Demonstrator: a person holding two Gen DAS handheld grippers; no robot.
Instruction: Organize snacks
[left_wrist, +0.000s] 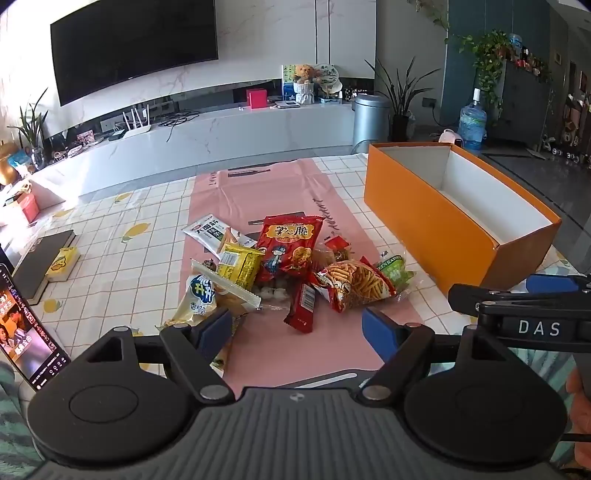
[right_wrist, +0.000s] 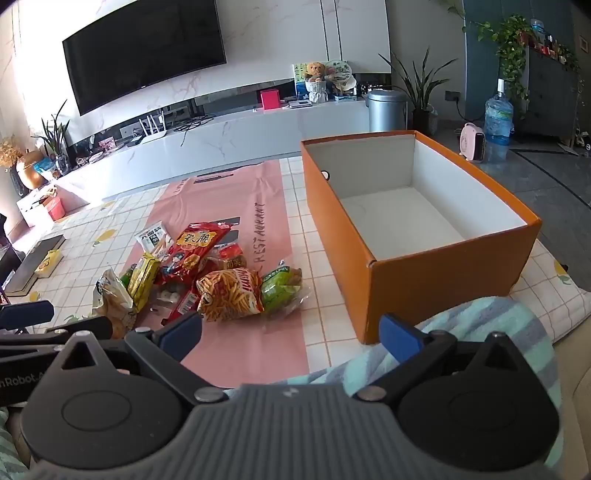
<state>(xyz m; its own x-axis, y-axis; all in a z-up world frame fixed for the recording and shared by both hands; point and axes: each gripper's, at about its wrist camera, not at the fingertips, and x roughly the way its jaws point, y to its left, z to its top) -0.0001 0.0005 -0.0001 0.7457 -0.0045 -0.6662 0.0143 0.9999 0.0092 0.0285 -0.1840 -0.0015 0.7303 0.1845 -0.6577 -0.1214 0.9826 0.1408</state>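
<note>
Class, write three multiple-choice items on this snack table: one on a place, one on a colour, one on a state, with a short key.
1. Where does the snack pile lie?
A. on the pink mat
B. inside the box
C. on the TV shelf

2. What colour is the outside of the box?
A. green
B. orange
C. black

3. How is the right claw?
A. shut on a packet
B. open and holding nothing
C. inside the box

Key: 1 A, the packets rest on the mat; 2 B, its outer walls are orange; 3 B, its blue pads stand wide apart with nothing between.

Television (left_wrist: 133, 44), bin (left_wrist: 370, 117), perhaps router (left_wrist: 137, 129).
</note>
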